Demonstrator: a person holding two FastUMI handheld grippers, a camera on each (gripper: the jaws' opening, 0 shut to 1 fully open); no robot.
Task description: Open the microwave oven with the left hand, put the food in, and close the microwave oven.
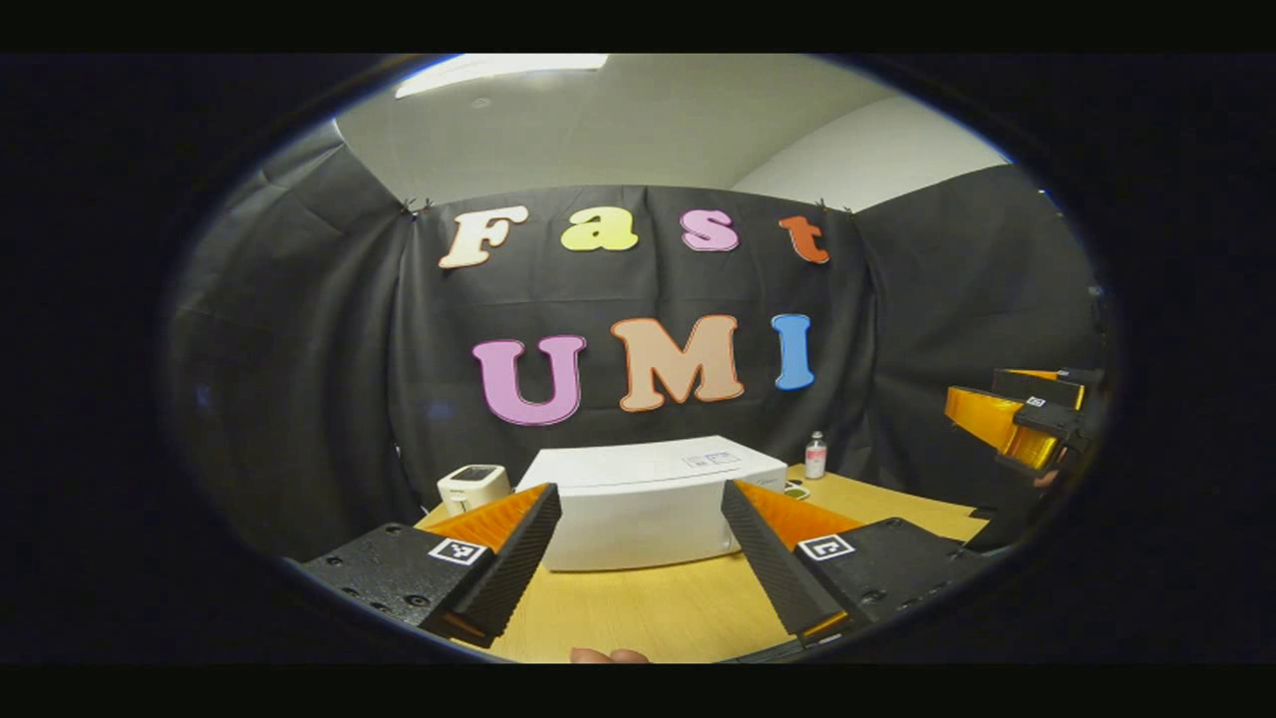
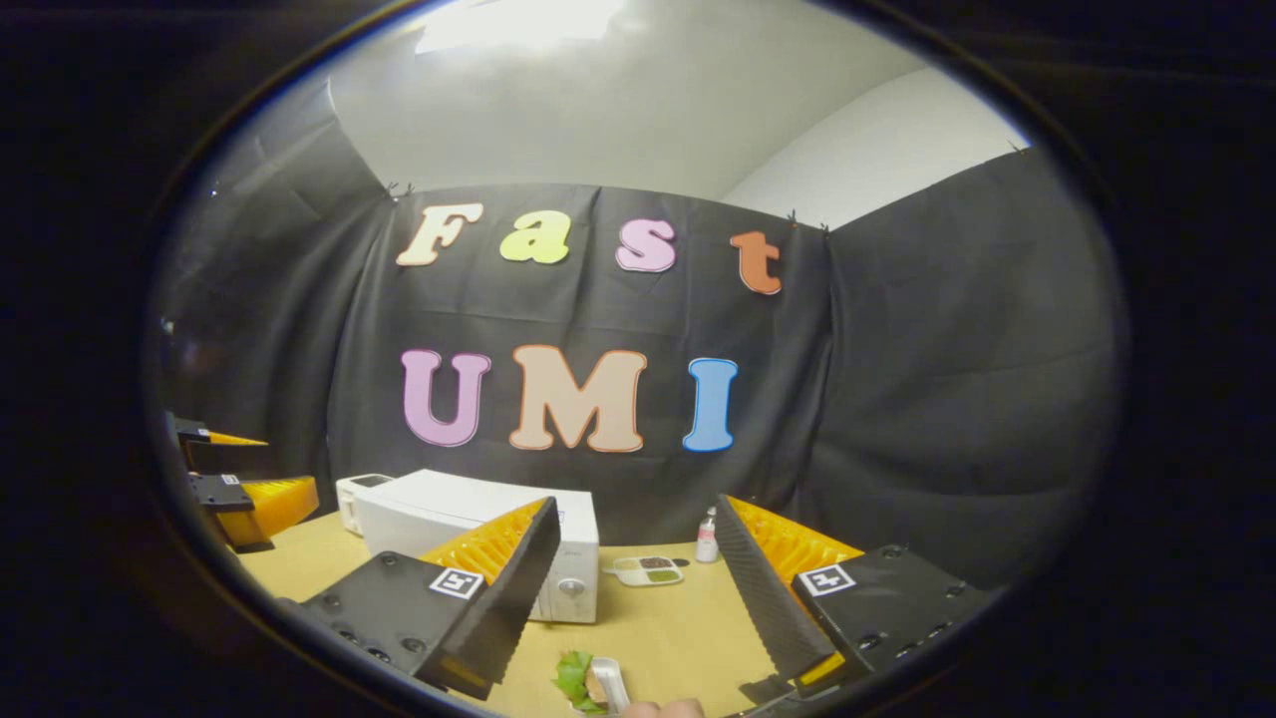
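Observation:
The white microwave (image 1: 648,499) stands on the wooden table (image 1: 648,608) straight ahead of my left gripper (image 1: 638,558), which is open and hovers short of it, holding nothing. In the right gripper view the microwave (image 2: 469,519) sits at the left, its door looks closed, and a knob (image 2: 571,588) shows on its front. A piece of food with green lettuce (image 2: 588,683) lies on the table just below my open right gripper (image 2: 638,608), not between the fingers. The left gripper (image 2: 239,489) appears at the far left, the right gripper (image 1: 1022,419) at the far right.
A small white appliance (image 1: 474,487) sits left of the microwave. A small bottle (image 2: 707,536) and a compartment dish (image 2: 648,569) stand to its right, near the black cloth wall. A fingertip (image 1: 608,655) shows at the bottom edge. Bare tabletop (image 2: 678,628) lies in front.

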